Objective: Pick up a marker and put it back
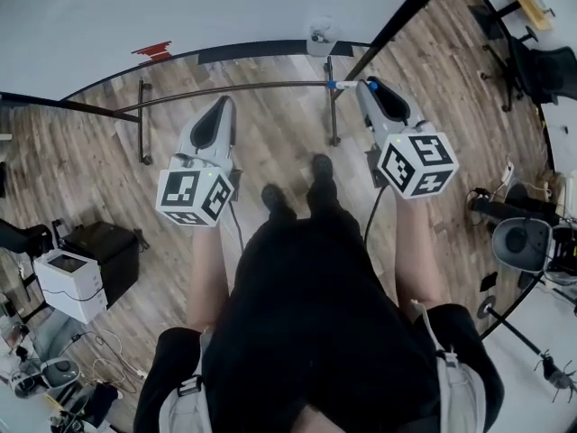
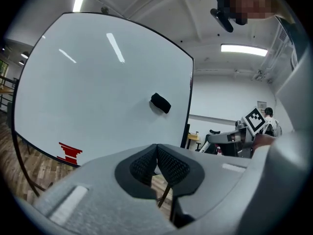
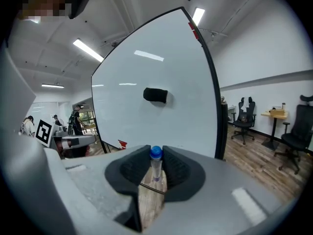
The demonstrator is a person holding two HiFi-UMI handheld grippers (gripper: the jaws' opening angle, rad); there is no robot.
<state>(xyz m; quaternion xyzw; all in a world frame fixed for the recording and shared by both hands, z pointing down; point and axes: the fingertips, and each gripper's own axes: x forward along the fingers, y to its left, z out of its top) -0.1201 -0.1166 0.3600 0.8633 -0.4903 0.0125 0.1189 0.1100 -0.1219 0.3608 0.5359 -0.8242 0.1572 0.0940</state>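
The right hand-held gripper (image 3: pixel 155 154) is clamped on a blue-capped marker (image 3: pixel 156 170), which stands upright between its jaws in front of the whiteboard (image 3: pixel 161 58), below the black eraser (image 3: pixel 155 95). The left hand-held gripper (image 2: pixel 156 151), also facing the whiteboard, has its jaws together and holds nothing.

The head view's top edge cuts off the whiteboard (image 1: pixel 225 7); the marker (image 1: pixel 349 85) there looks tiny.

There are two tools, the left tool (image 1: pixel 224 103) and the right tool (image 1: pixel 364 84), one blue-capped marker (image 3: pixel 155 163), one whiteboard (image 3: pixel 146 58), one black eraser (image 3: pixel 155 95) at mid-frame on it, and one red mark (image 2: pixel 70 153) at its lower left.
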